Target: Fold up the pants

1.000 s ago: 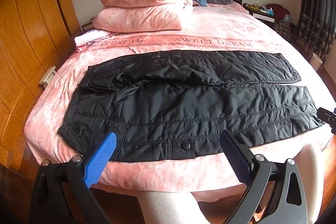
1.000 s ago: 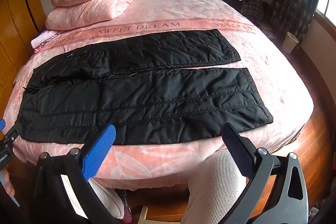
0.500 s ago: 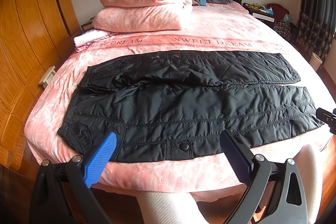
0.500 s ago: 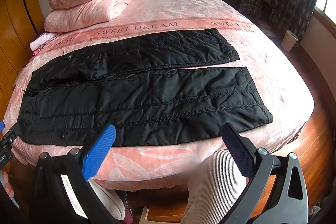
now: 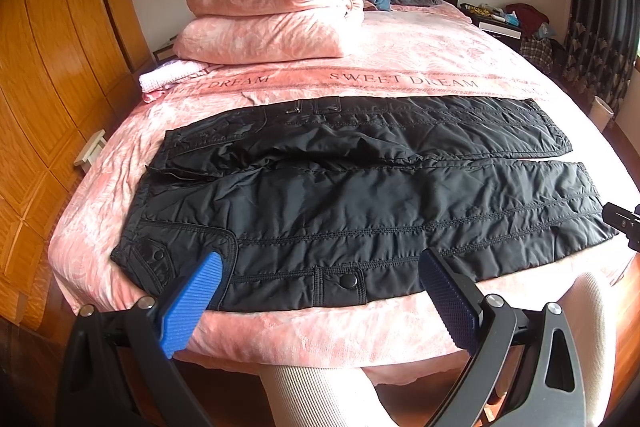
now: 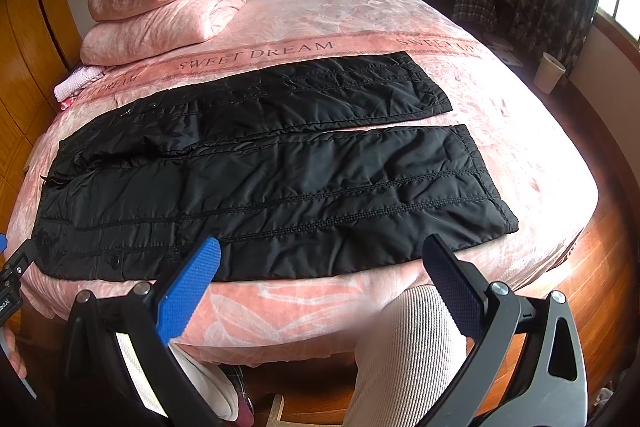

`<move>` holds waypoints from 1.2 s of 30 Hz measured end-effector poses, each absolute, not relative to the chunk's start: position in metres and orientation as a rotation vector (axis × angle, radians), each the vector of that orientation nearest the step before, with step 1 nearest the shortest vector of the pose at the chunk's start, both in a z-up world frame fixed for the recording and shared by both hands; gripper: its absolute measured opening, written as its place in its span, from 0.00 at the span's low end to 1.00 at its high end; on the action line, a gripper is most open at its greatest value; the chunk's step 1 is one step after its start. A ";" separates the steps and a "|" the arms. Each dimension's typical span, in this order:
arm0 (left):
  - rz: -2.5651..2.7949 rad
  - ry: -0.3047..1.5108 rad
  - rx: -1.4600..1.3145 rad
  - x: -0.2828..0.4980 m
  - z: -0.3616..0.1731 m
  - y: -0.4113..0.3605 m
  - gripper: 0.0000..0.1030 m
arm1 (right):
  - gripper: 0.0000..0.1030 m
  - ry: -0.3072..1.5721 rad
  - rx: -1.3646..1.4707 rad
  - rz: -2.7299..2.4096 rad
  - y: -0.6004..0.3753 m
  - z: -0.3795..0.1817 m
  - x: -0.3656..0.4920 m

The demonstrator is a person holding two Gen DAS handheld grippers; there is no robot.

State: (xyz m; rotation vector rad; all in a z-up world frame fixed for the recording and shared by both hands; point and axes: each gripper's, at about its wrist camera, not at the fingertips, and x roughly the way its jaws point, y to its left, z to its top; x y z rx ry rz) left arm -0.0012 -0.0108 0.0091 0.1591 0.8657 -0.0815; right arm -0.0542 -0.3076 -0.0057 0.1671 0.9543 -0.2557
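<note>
Black quilted pants (image 5: 360, 195) (image 6: 256, 163) lie flat across the pink bed (image 5: 420, 51) (image 6: 360, 11), legs parted, waist leftward, near hem at the mattress edge. Left hand-held gripper (image 5: 320, 287) and right hand-held gripper (image 6: 320, 267) both spread wide, gripping nothing, just short of the fabric.

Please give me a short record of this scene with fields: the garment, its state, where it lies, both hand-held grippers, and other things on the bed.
garment: black pants
state: spread flat, legs side by side, not yet folded
waist end: toward the left hand-held gripper
surface: pink bed
left hand-held gripper: open, holding nothing
right hand-held gripper: open, holding nothing, near the cuff end
other things: folded pink quilt near the headboard
</note>
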 end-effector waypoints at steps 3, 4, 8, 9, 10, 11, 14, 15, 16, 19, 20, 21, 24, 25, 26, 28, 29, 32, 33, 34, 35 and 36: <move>-0.083 0.867 0.157 -0.001 0.009 -0.011 0.96 | 0.98 0.952 0.165 -0.255 -0.307 -0.006 -0.054; -0.082 0.865 0.160 -0.001 0.009 -0.011 0.96 | 0.98 0.951 0.164 -0.255 -0.307 -0.006 -0.054; -0.082 0.865 0.159 -0.001 0.009 -0.011 0.96 | 0.98 0.952 0.167 -0.255 -0.307 -0.006 -0.054; -0.082 0.865 0.160 -0.001 0.009 -0.011 0.96 | 0.98 0.952 0.166 -0.255 -0.307 -0.006 -0.054; -0.081 0.865 0.160 -0.001 0.009 -0.011 0.96 | 0.98 0.952 0.166 -0.255 -0.307 -0.006 -0.054; -0.080 0.865 0.160 -0.001 0.009 -0.011 0.96 | 0.98 0.952 0.165 -0.255 -0.307 -0.006 -0.054; -0.081 0.864 0.159 -0.001 0.010 -0.011 0.96 | 0.98 0.951 0.165 -0.254 -0.307 -0.006 -0.054; -0.079 0.863 0.159 0.000 0.010 -0.012 0.96 | 0.98 0.952 0.165 -0.254 -0.307 -0.006 -0.054; -0.078 0.864 0.160 0.000 0.010 -0.011 0.96 | 0.98 0.952 0.165 -0.254 -0.307 -0.006 -0.054; -0.081 0.863 0.159 0.001 0.011 -0.011 0.96 | 0.98 0.952 0.166 -0.254 -0.307 -0.006 -0.054; -0.081 0.863 0.159 0.001 0.011 -0.011 0.96 | 0.98 0.951 0.166 -0.253 -0.307 -0.006 -0.054; -0.081 0.863 0.160 0.002 0.011 -0.011 0.96 | 0.98 0.951 0.165 -0.255 -0.307 -0.006 -0.054; -0.082 0.863 0.160 0.002 0.011 -0.011 0.96 | 0.98 0.952 0.163 -0.253 -0.306 -0.006 -0.054; -0.081 0.863 0.160 0.002 0.011 -0.011 0.96 | 0.98 0.954 0.161 -0.253 -0.306 -0.007 -0.053; -0.080 0.863 0.159 0.001 0.011 -0.011 0.96 | 0.98 0.954 0.160 -0.252 -0.306 -0.007 -0.053; -0.081 0.863 0.159 0.001 0.011 -0.011 0.96 | 0.98 0.955 0.161 -0.253 -0.305 -0.007 -0.052; -0.081 0.862 0.159 0.001 0.011 -0.011 0.96 | 0.98 0.954 0.161 -0.252 -0.305 -0.007 -0.053; -0.080 0.863 0.160 0.002 0.011 -0.010 0.96 | 0.98 0.956 0.159 -0.251 -0.305 -0.008 -0.052; -0.080 0.862 0.160 0.002 0.011 -0.010 0.96 | 0.98 0.957 0.157 -0.250 -0.304 -0.008 -0.052; -0.080 0.862 0.160 0.002 0.011 -0.010 0.96 | 0.98 0.957 0.158 -0.250 -0.304 -0.008 -0.052; -0.081 0.862 0.159 0.002 0.011 -0.010 0.96 | 0.98 0.958 0.154 -0.248 -0.303 -0.008 -0.051; -0.081 0.862 0.160 0.002 0.012 -0.010 0.96 | 0.98 0.960 0.153 -0.247 -0.303 -0.009 -0.050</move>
